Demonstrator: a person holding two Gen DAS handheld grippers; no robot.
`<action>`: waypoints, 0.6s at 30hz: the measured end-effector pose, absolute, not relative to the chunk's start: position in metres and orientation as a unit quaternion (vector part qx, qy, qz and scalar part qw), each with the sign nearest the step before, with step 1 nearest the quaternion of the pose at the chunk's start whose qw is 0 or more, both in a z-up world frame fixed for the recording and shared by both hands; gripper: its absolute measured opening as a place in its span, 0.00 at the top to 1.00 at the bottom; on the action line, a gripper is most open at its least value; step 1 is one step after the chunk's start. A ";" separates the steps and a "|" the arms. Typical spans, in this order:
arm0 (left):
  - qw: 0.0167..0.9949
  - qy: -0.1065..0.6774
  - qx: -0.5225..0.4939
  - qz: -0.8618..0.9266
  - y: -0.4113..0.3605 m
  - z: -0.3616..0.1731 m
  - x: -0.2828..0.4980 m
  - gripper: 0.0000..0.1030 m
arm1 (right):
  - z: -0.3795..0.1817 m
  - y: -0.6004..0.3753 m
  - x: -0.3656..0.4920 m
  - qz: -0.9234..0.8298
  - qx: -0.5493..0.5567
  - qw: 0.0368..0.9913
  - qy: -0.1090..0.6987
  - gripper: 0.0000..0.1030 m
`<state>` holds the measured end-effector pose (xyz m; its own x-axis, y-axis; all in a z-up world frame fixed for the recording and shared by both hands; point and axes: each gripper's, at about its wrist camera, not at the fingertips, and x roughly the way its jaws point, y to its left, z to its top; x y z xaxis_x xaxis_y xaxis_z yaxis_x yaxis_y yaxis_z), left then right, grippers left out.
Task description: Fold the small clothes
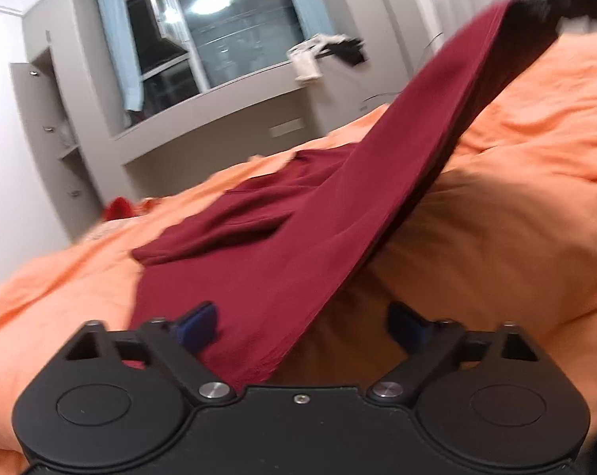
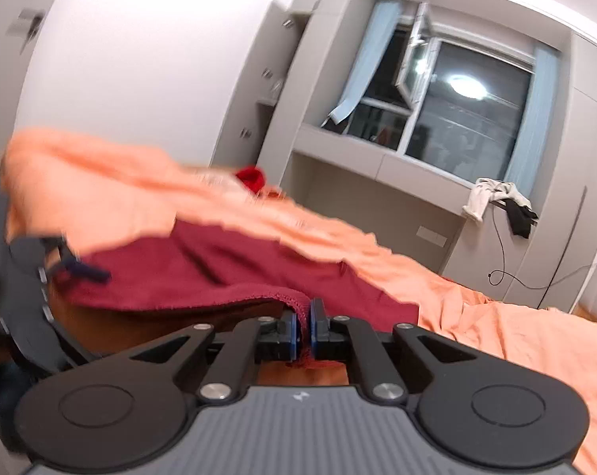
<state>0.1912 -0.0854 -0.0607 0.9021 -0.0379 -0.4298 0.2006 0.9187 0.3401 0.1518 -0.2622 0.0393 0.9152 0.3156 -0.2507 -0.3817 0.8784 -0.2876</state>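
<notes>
A dark red garment lies partly on the orange bed cover, with one edge lifted and stretched up to the upper right. My left gripper is open; the cloth's near corner drapes between its blue pads, which do not pinch it. My right gripper is shut on the hem of the same garment and holds it off the bed. The left gripper shows blurred at the left of the right wrist view, by the cloth's other corner.
A small bright red item lies on the far side of the bed. A window, grey cabinets and a ledge with hanging white and black cloths stand behind. A cable hangs by the wall.
</notes>
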 end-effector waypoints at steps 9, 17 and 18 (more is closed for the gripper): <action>0.963 0.210 0.167 -0.003 -0.027 -0.031 0.195 0.68 | 0.056 -0.285 0.143 0.168 -0.134 0.975 0.058 0.94; 0.966 0.222 0.131 0.026 0.018 -0.024 0.171 0.82 | 0.049 -0.296 0.132 0.149 -0.102 0.982 0.057 0.95; 0.969 0.219 0.116 0.020 0.023 -0.021 0.169 0.86 | 0.048 -0.297 0.131 0.148 -0.101 0.982 0.059 0.95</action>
